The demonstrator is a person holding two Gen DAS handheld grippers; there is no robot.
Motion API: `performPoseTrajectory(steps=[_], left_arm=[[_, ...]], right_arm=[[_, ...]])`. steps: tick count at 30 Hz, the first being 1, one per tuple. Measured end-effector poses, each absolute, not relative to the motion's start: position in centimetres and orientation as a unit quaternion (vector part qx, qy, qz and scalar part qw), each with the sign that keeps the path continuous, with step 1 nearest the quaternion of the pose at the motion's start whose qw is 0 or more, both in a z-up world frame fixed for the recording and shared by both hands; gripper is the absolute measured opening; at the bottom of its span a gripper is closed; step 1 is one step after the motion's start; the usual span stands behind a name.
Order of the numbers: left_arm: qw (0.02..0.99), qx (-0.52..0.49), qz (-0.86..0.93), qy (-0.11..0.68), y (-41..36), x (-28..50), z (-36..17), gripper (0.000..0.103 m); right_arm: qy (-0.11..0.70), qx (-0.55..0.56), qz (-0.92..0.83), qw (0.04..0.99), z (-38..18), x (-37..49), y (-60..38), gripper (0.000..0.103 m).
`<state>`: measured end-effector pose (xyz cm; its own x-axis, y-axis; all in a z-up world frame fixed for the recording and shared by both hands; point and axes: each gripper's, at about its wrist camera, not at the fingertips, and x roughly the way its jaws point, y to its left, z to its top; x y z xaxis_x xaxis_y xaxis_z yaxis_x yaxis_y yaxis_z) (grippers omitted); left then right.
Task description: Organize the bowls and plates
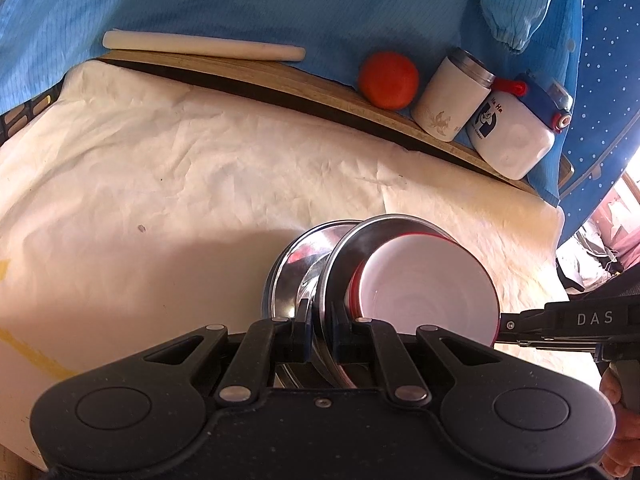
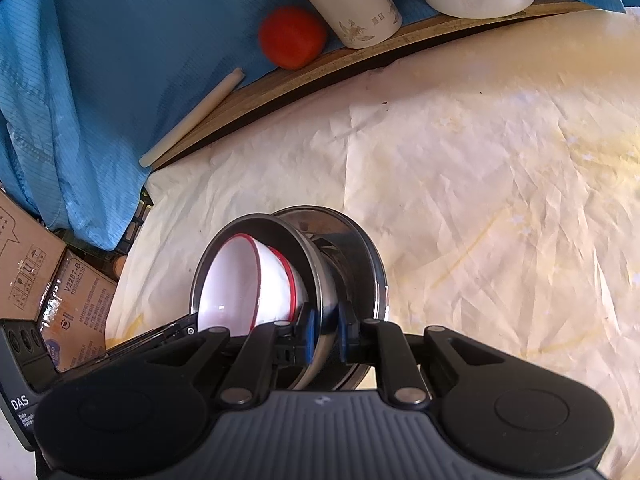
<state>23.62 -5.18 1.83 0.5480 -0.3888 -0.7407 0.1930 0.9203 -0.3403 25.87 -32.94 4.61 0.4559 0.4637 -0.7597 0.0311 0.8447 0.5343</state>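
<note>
1. A stack of shiny stainless-steel dishes (image 1: 316,264) holding a white enamel bowl with a red rim (image 1: 428,292) is held tilted on edge above the table covered with crumpled white paper (image 1: 160,168).
2. The left gripper (image 1: 320,330) is seen with its fingers clenched on a steel rim of the stack.
3. The right gripper (image 2: 324,330) is likewise clamped on a steel rim from the opposite side.
4. On the wooden ledge (image 1: 400,120) behind, an orange-red ball (image 1: 388,80), a white cylindrical flask (image 1: 452,96), a white jug with a blue lid (image 1: 516,128) and a white rod (image 1: 200,44) are noted against blue cloth (image 1: 280,4).
</note>
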Motion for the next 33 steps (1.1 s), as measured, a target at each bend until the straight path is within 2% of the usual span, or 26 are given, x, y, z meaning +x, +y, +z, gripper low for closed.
performPoseTrajectory(steps=[33], left_arm=[[0.869,-0.110,-0.159,0.455,-5.29,24.09,1.53,0.007]], right_arm=[[0.512,0.245,0.136,0.812,3.93,26.26,-32.48,0.015]])
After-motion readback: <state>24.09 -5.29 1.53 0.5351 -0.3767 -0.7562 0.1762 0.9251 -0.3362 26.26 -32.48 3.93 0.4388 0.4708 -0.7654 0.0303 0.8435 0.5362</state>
